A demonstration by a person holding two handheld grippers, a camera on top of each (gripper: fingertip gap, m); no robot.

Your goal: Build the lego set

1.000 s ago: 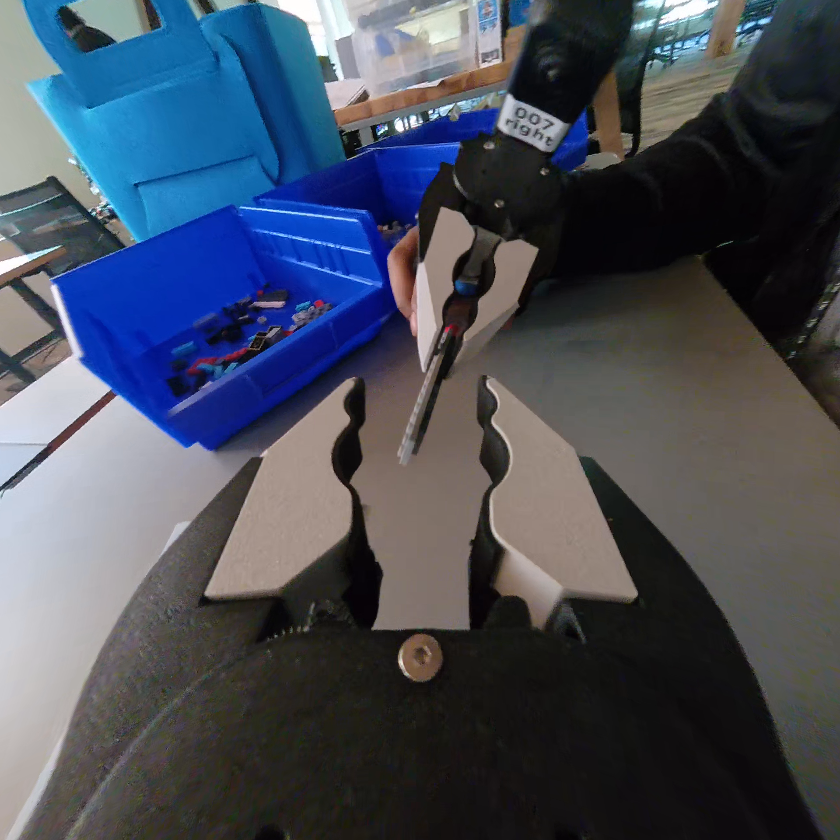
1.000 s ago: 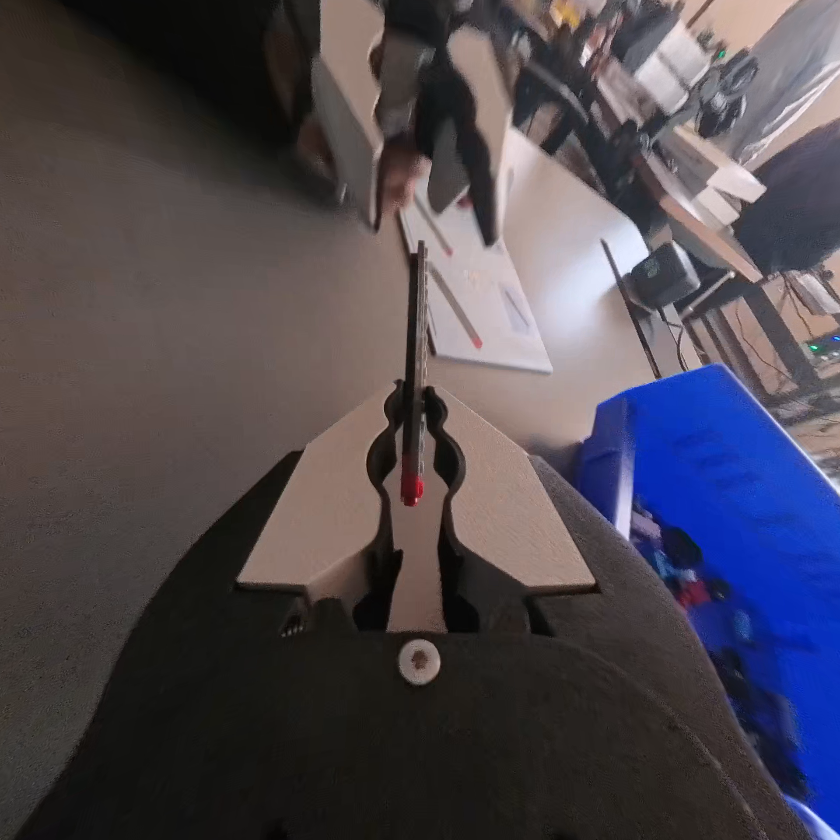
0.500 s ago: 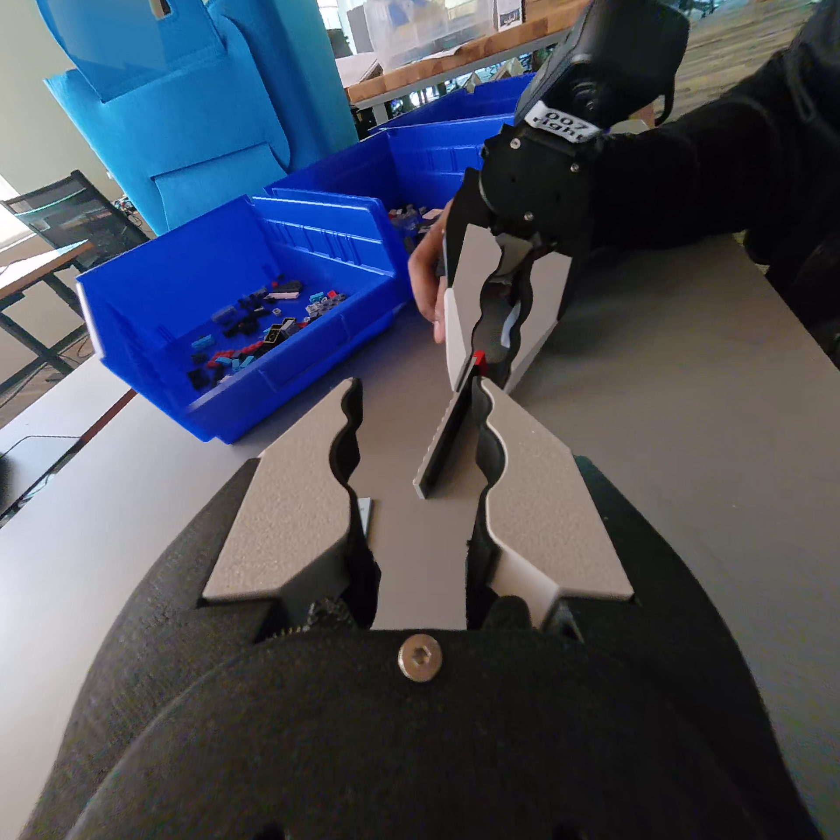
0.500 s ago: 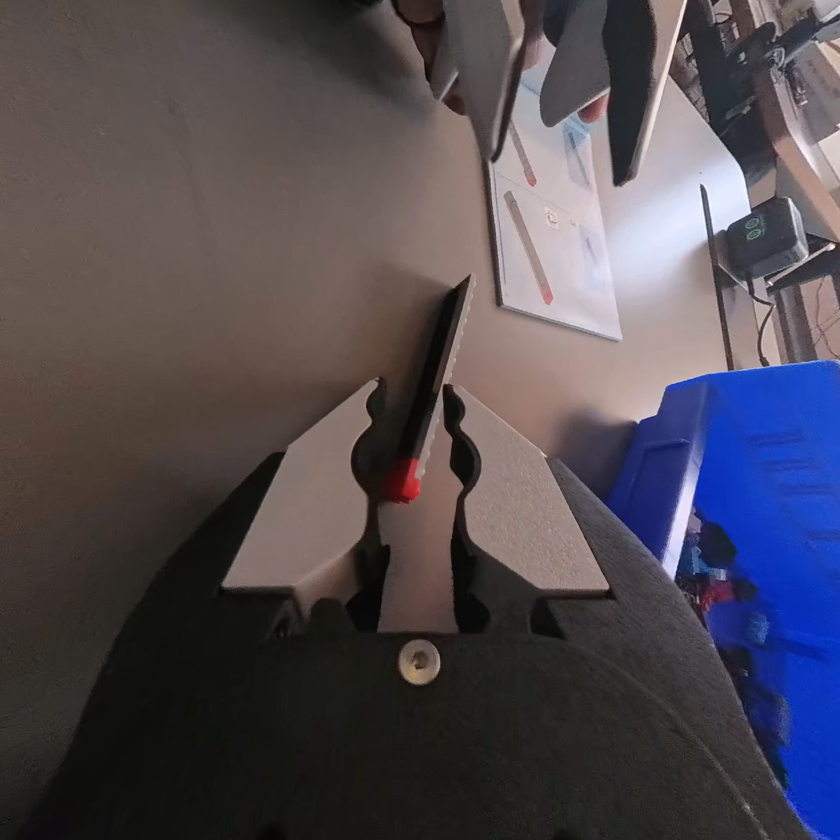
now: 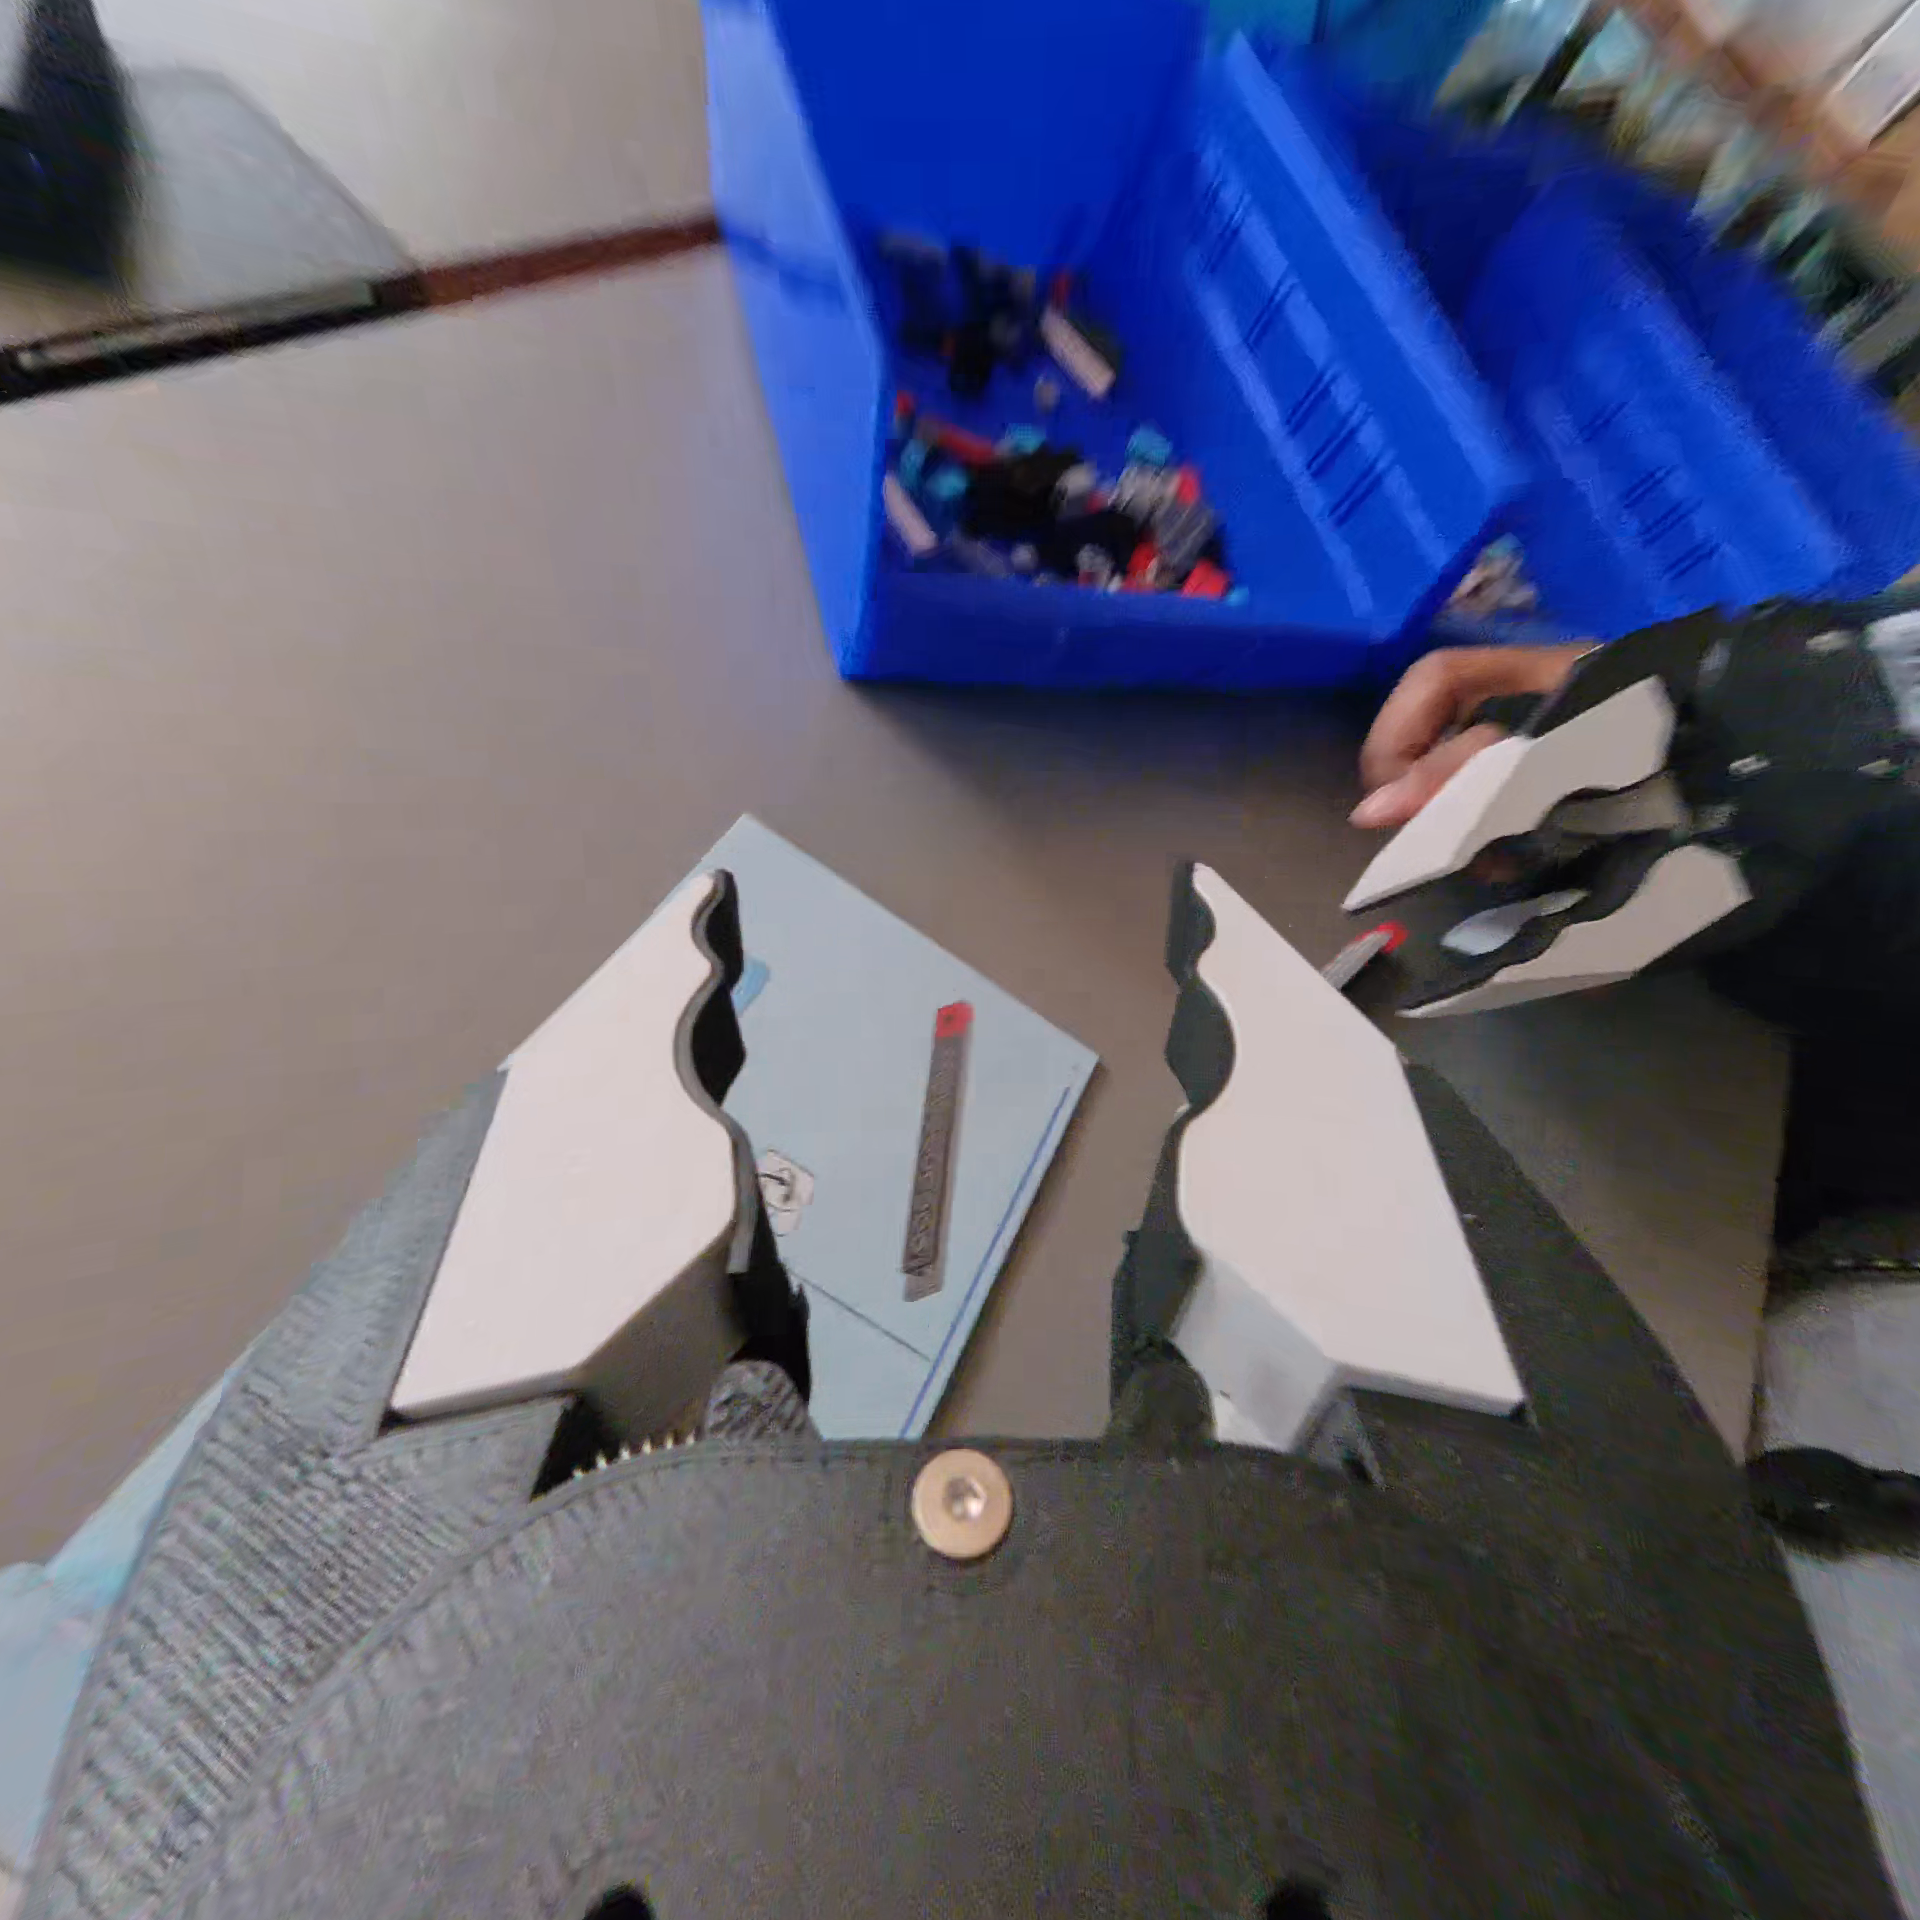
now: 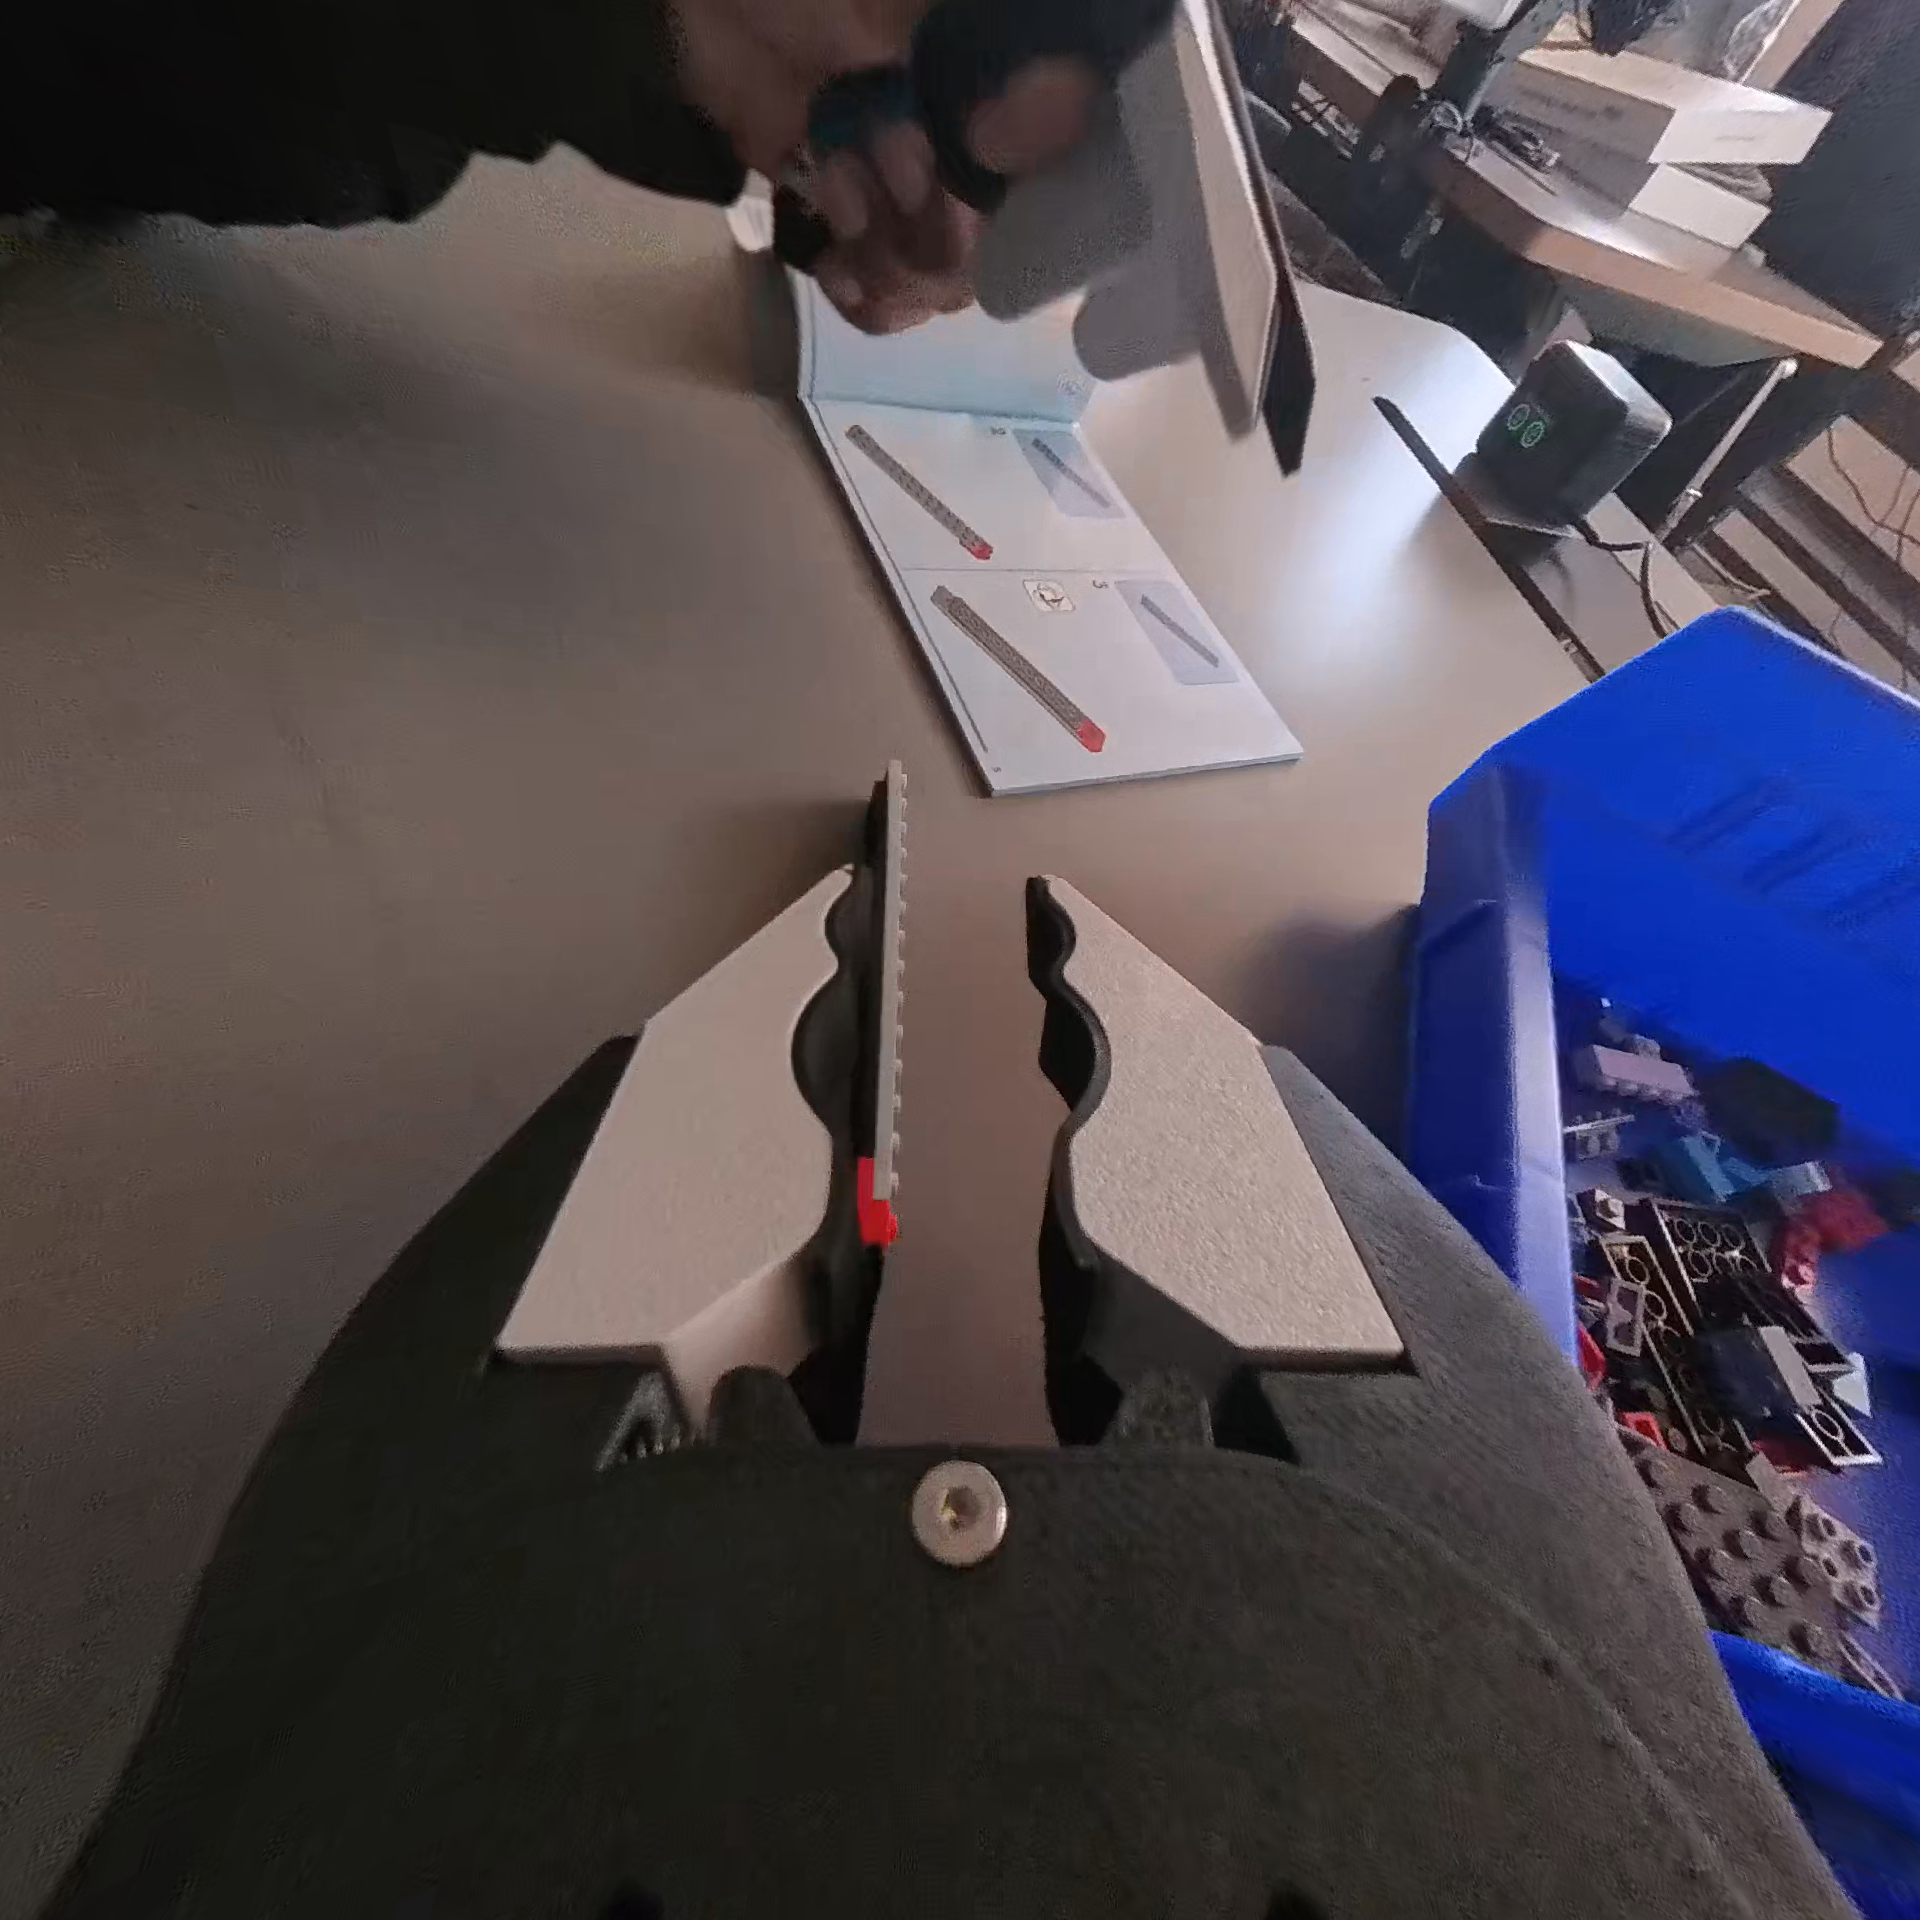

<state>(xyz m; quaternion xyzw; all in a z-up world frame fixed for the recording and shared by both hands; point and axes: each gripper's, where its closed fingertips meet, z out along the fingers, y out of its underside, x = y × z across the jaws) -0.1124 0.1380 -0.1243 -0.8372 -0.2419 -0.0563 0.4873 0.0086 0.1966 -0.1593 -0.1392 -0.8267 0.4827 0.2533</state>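
The left gripper [image 5: 956,987] is held above the open instruction booklet [image 5: 862,1049] on the grey table [image 5: 364,727], and its two fingers stand wide apart with nothing between them. The right gripper [image 6: 966,894] also has its fingers separated. A long thin lego strip [image 6: 891,997], grey with studs and a red piece at its near end, stands on edge and leans against the inner side of the left finger; the right finger does not touch it. In the right wrist view the booklet lies at about one o'clock from this gripper. The blue bin [image 6: 1662,831] with many loose bricks [image 6: 1714,1299] is at three o'clock, just beside the gripper. In the left wrist view the same bin is at one o'clock.
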